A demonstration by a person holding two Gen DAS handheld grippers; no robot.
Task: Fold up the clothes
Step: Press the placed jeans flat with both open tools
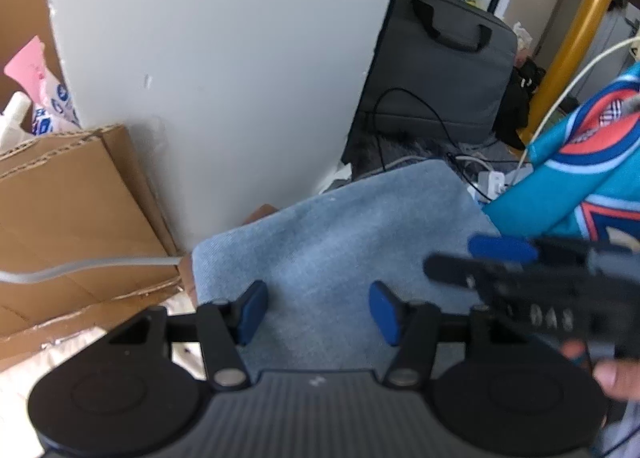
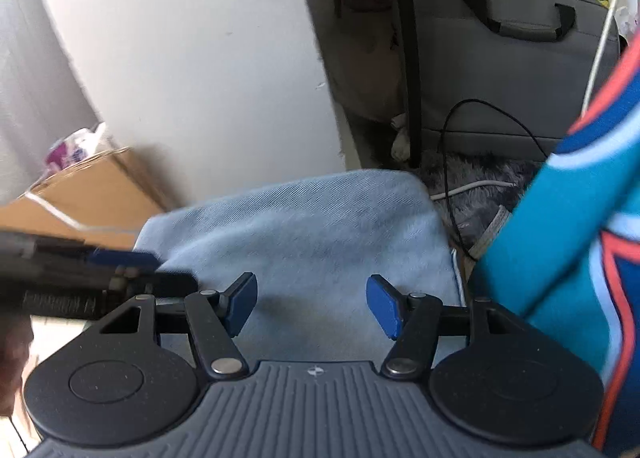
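Both grippers, left gripper (image 1: 314, 308) and right gripper (image 2: 312, 304), we've got spread apart, pinching nothing. They're over our folded light-blue denim garment (image 1: 340, 234), teal jersey (image 1: 580, 162) beside it.

Light-blue folded cloth (image 1: 340, 234), teal-orange jersey (image 1: 592, 162)

We see the teal jersey (image 2: 560, 258) cut off at the 3 o'clock edge. The left hand-held gripper (image 2: 120, 262) enters blurred at 9 o'clock, its grip unreadable there. The folded blue denim (image 1: 340, 250) runs hidden beneath the gripper body at 6 o'clock. The grey bag (image 1: 440, 70) is partly hidden behind the wall.
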